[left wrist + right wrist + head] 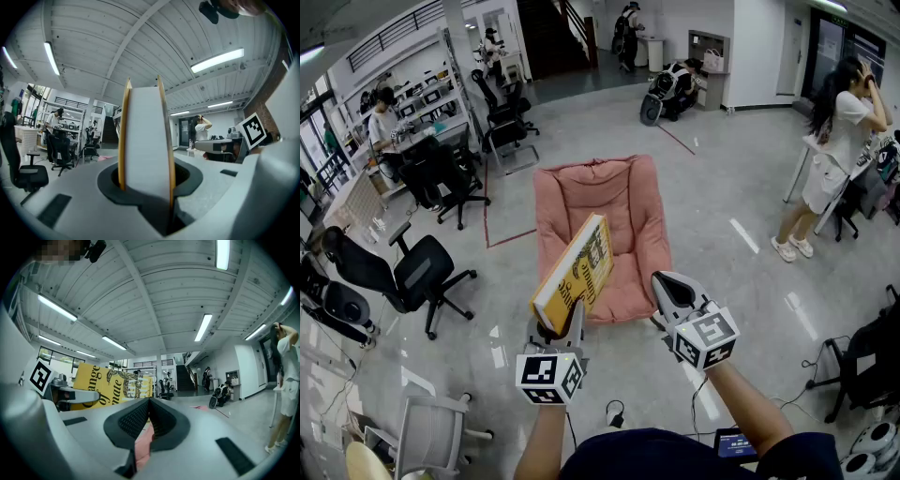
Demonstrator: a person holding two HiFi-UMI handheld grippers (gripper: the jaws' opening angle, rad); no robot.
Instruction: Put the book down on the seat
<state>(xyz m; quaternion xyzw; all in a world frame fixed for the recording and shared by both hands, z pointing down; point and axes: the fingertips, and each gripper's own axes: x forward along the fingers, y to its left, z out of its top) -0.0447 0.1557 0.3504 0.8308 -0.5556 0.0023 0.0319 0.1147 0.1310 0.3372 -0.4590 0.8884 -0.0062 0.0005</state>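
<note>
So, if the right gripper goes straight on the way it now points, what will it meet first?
Probably the pink seat: the right gripper, jaws together and empty, points toward its front edge. Depth is unclear, so it may pass just above it.

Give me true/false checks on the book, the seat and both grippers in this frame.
1. The left gripper is clamped on the yellow book. True.
2. The book lies on the pink seat. False: it is held tilted in the air, in front of the seat.
3. The right gripper also grips the book. False: its jaws are together with nothing between them, apart from the book.
4. In the left gripper view, the book's white page edge shows between its yellow covers. True.
5. The seat stands on a desk. False: it sits on the floor.
</note>
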